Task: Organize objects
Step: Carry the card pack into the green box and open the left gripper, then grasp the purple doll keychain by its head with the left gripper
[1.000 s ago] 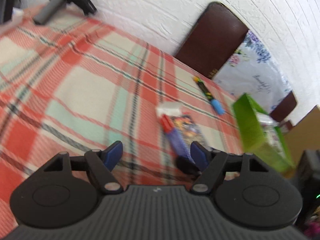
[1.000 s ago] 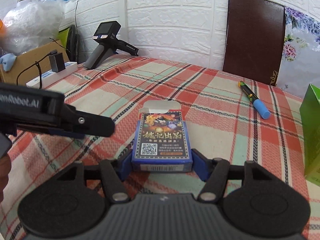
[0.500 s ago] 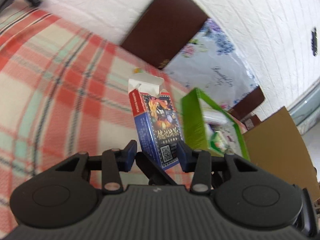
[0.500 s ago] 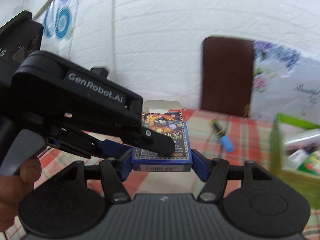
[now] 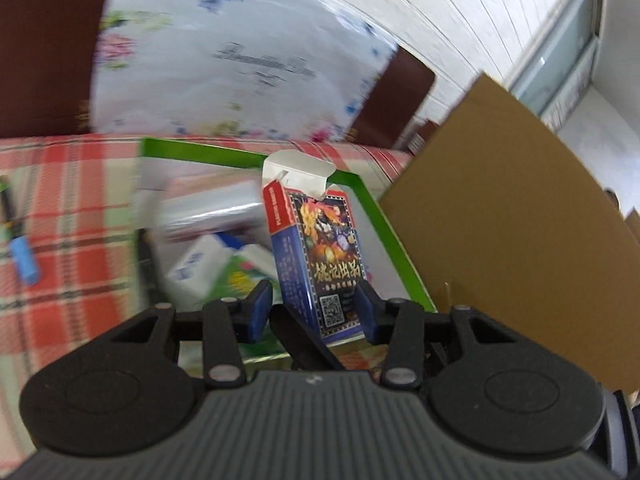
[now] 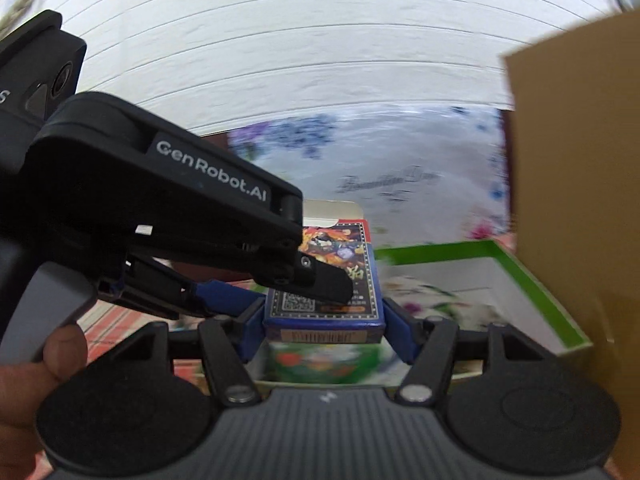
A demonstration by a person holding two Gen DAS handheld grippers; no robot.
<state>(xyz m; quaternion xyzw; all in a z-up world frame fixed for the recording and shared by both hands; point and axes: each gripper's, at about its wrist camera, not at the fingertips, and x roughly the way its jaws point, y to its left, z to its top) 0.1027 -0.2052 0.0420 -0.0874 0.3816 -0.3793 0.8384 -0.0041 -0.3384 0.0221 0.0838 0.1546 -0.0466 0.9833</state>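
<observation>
Clamping the card box (image 6: 326,280) by its bottom end in the right gripper (image 6: 324,322), long axis pointing ahead, above the green bin (image 6: 532,276), with the left gripper (image 5: 312,314), jaws parted, straddling the box without visibly pinching, blue marker (image 5: 24,260) left of bin.

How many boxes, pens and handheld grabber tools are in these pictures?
Boxes: 2 (blue cardboard card box, green-walled open box)
Pens: 1 (blue-capped black marker pen)
Grabber tools: 2 (left gripper, right gripper)
Total: 5
</observation>
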